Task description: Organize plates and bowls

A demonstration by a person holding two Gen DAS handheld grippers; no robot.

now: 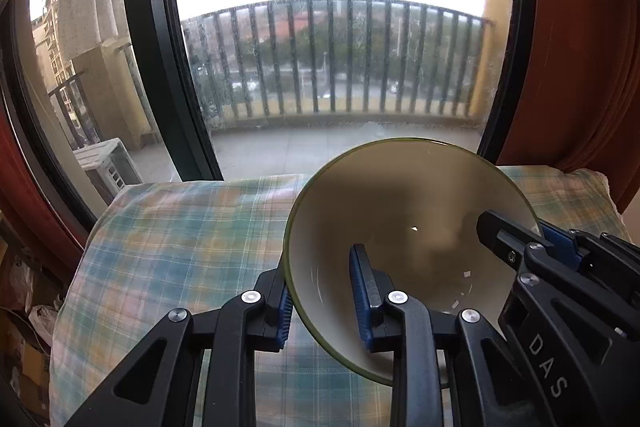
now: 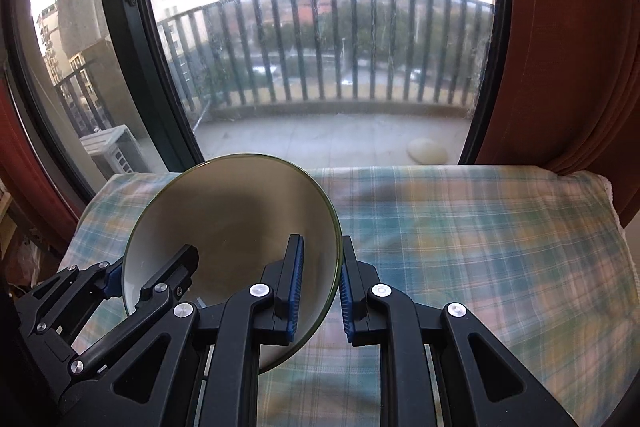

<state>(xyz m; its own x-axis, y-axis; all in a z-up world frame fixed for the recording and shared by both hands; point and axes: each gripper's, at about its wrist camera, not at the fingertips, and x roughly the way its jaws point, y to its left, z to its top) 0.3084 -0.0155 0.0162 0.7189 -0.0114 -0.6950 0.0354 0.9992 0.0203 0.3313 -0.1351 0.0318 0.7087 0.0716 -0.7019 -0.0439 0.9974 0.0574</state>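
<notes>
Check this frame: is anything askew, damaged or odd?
The bowl is tipped steeply on edge above the plaid cloth, its rim straddled on opposite sides by the left gripper and right gripper. No chips or spills show.

Both grippers, left (image 1: 326,297) and right (image 2: 320,291), seemingly part-closed.

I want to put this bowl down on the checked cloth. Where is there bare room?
The bowl is pinched at opposite rims by the left tongs and right tongs. Bare plaid cloth stretches to its right, up to the red curtain. In the left wrist view, more bare cloth lies left of it, toward the window frame.
</notes>
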